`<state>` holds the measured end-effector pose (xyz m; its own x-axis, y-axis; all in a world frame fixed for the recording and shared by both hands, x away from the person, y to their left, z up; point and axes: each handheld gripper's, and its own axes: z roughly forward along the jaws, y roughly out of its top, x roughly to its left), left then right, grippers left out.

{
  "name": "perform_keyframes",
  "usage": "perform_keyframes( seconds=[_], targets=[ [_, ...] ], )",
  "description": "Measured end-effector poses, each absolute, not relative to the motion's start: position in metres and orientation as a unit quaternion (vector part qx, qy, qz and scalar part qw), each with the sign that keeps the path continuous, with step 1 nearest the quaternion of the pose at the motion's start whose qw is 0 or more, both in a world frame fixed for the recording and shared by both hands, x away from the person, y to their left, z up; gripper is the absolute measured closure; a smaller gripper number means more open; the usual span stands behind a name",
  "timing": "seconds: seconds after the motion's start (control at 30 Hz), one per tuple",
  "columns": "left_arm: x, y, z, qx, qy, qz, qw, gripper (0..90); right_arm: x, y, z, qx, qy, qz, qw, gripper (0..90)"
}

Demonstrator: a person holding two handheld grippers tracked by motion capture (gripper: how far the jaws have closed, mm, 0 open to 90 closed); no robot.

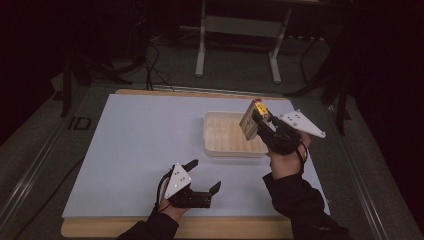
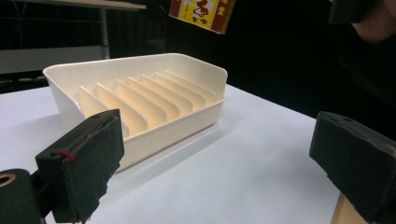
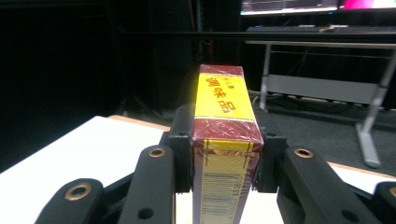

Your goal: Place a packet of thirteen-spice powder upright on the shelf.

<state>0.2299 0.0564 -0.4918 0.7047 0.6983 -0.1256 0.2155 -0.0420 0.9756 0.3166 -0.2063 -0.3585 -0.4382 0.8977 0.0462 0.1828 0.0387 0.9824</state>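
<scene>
Right gripper [image 1: 261,125] has its jaws clamped on a yellow-and-red box [image 1: 248,121] held up over the cream slotted tray's [image 1: 215,145] right end — left gripper [image 1: 204,176] sits wide open, nothing in it, near the table's [image 1: 135,140] front edge.

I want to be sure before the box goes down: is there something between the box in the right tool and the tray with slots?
Nothing visible is in the way. The right tool holds the box in the air over the right end of the tray, whose slots look empty. The left tool is open, near the front edge of the table, apart from the tray.
</scene>
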Motion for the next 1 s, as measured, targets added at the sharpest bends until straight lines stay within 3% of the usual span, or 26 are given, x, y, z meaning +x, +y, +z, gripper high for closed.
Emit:
perform_keyframes(
  seconds=[0.63, 1.0],
  targets=[
    [0.231, 0.058, -0.494, 0.693, 0.337, 0.196, 0.606, 4.4, 0.349, -0.221, -0.389, 0.454, 0.630, 0.497, 0.387, 67.0],
    [0.232, 0.058, -0.494, 0.692, 0.338, 0.195, 0.607, 4.5, 0.365, -0.236, -0.411, 0.477, 0.628, 0.468, 0.398, 67.0]
  ],
)
